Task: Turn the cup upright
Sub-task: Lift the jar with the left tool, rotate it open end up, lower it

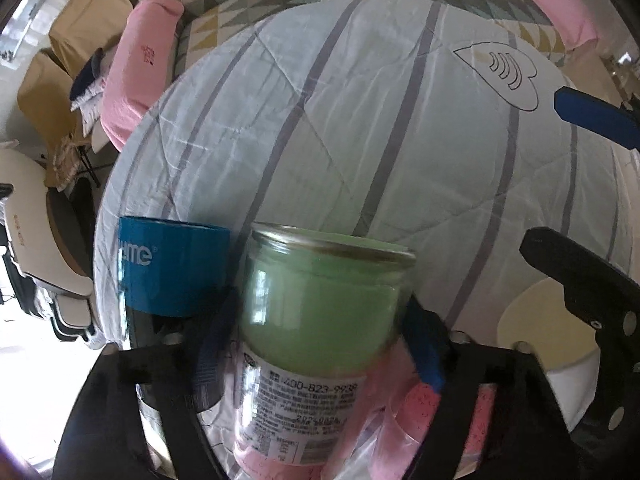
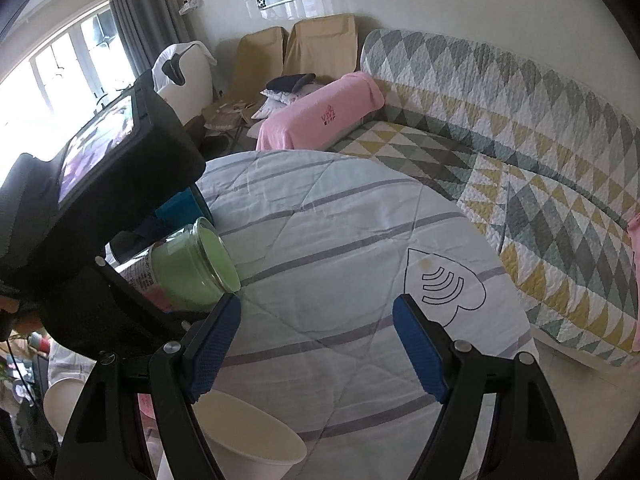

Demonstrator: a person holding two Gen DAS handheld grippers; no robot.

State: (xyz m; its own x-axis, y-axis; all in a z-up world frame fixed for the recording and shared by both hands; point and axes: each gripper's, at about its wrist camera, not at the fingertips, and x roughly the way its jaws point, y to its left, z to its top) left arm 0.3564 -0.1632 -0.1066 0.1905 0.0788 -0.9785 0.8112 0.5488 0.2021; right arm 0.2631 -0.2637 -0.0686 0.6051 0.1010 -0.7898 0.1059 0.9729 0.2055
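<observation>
A glass cup (image 1: 320,304) with a green and pink inside and a white label is held between the blue pads of my left gripper (image 1: 320,344), above the quilt-covered round table (image 1: 360,140). Its rim tilts up and away from the camera. In the right wrist view the same cup (image 2: 188,276) lies tilted with its mouth toward the right, under the left gripper's body. My right gripper (image 2: 318,344) is open and empty over the table (image 2: 340,240), to the right of the cup. Its fingers (image 1: 592,116) show at the right edge of the left wrist view.
A blue can (image 1: 172,268) stands on the table left of the cup. A white paper cup (image 2: 248,444) sits upright at the table's near edge, also seen in the left wrist view (image 1: 540,328). A patterned sofa (image 2: 520,140) with pink cushions (image 2: 320,112) curves behind the table.
</observation>
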